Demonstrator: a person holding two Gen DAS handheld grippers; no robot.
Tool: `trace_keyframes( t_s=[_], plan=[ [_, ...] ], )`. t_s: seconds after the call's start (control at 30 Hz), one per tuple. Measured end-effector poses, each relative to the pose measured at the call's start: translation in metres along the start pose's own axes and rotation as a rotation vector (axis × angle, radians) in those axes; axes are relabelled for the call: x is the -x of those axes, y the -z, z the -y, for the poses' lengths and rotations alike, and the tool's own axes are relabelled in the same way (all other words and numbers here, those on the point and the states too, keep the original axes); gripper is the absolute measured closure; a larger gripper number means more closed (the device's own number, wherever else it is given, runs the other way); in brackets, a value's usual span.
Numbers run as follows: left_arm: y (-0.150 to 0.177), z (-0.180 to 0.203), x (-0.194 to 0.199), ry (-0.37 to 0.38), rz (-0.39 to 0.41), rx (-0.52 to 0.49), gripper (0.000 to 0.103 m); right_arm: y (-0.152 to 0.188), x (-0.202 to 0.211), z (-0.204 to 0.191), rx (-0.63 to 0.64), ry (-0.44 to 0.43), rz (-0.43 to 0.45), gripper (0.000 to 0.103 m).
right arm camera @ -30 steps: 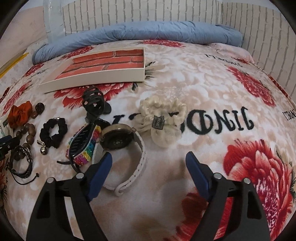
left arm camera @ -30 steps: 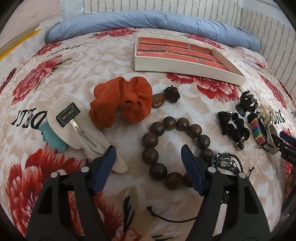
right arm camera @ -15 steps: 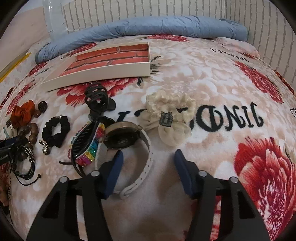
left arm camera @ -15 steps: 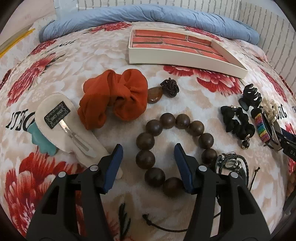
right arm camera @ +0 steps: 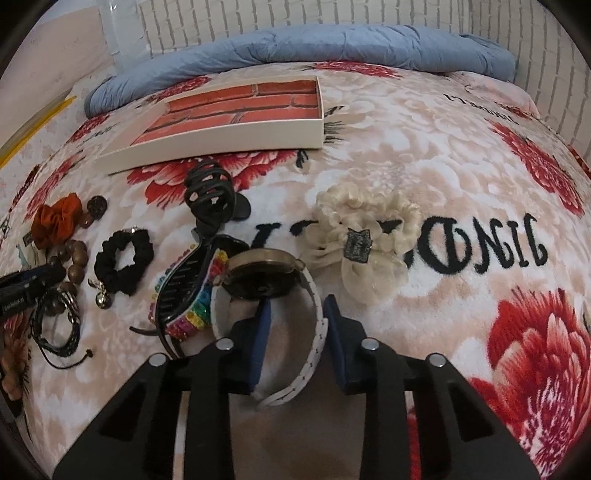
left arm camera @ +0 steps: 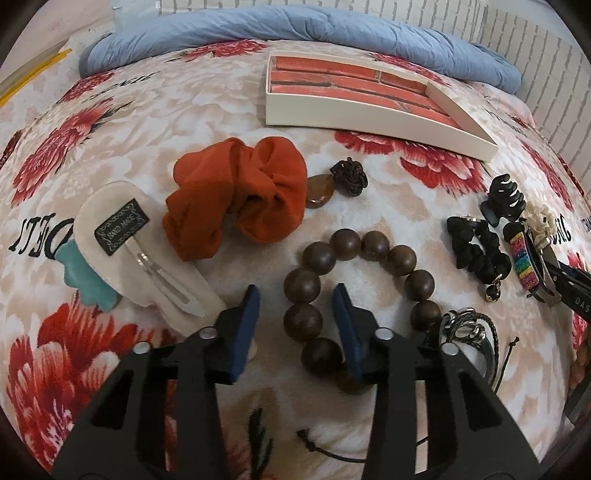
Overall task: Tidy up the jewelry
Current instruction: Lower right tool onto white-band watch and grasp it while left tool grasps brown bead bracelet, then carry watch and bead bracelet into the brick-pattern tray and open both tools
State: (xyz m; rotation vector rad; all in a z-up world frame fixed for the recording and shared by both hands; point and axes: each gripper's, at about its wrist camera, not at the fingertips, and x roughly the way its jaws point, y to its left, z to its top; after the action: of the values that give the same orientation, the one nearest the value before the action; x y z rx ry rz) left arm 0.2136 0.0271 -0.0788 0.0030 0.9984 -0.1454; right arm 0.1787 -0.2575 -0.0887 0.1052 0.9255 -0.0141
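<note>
A brown wooden bead bracelet (left arm camera: 369,258) lies on the flowered bedspread. My left gripper (left arm camera: 295,299) is open, its jaws straddling the bracelet's left beads without gripping them. A white-strapped watch (right arm camera: 269,275) lies on the bedspread; my right gripper (right arm camera: 295,308) is open with the white strap between its jaws. A shallow white box with a red brick lining (left arm camera: 362,96) stands farther back, also in the right wrist view (right arm camera: 236,114).
Around lie an orange scrunchie (left arm camera: 240,195), a cream hair clip (left arm camera: 140,258), a black scrunchie (left arm camera: 476,251), a black claw clip (right arm camera: 212,197), a rainbow clip (right arm camera: 192,299), a cream scrunchie (right arm camera: 362,236), a cord bracelet (left arm camera: 469,332). A blue quilt (left arm camera: 295,29) lines the far edge.
Both grippers have moved forward and down and narrowed. The left now straddles the bracelet's beads; the right now straddles the watch strap.
</note>
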Motion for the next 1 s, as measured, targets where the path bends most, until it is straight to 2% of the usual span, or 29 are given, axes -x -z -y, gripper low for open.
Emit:
trace_keyframes(
  t_s=[0.03,0.1,0.13,0.17,0.27,0.37,0.7,1.0],
  plan=[
    [0.000,0.000,0.000,0.000,0.000,-0.005,0.069,0.000,0.001,-0.001,0.010,0.004,-0.004,0.089],
    [-0.001,0.001,0.001,-0.002,-0.001,-0.015,0.076,-0.001,0.000,-0.001,0.036,0.014,-0.014,0.091],
    [-0.001,0.002,0.002,0.004,-0.005,-0.023,0.083,-0.002,-0.001,0.001,0.035,0.005,-0.019,0.093],
    [-0.002,0.004,0.002,-0.005,-0.007,-0.033,0.084,-0.003,-0.002,0.002,0.032,-0.001,-0.022,0.094],
    [-0.003,0.008,0.003,-0.021,-0.003,-0.057,0.085,-0.005,-0.003,0.006,0.012,-0.022,-0.018,0.096],
    [-0.003,0.005,0.008,0.000,0.011,-0.044,0.085,-0.004,0.001,0.006,0.009,-0.031,0.005,0.097],
    [-0.005,0.021,0.051,0.063,0.158,-0.087,0.085,-0.007,0.032,-0.002,0.026,-0.027,0.138,0.097],
    [-0.036,0.045,0.076,0.129,0.226,-0.135,0.085,-0.039,0.033,-0.011,0.017,-0.045,0.144,0.097]
  ],
)
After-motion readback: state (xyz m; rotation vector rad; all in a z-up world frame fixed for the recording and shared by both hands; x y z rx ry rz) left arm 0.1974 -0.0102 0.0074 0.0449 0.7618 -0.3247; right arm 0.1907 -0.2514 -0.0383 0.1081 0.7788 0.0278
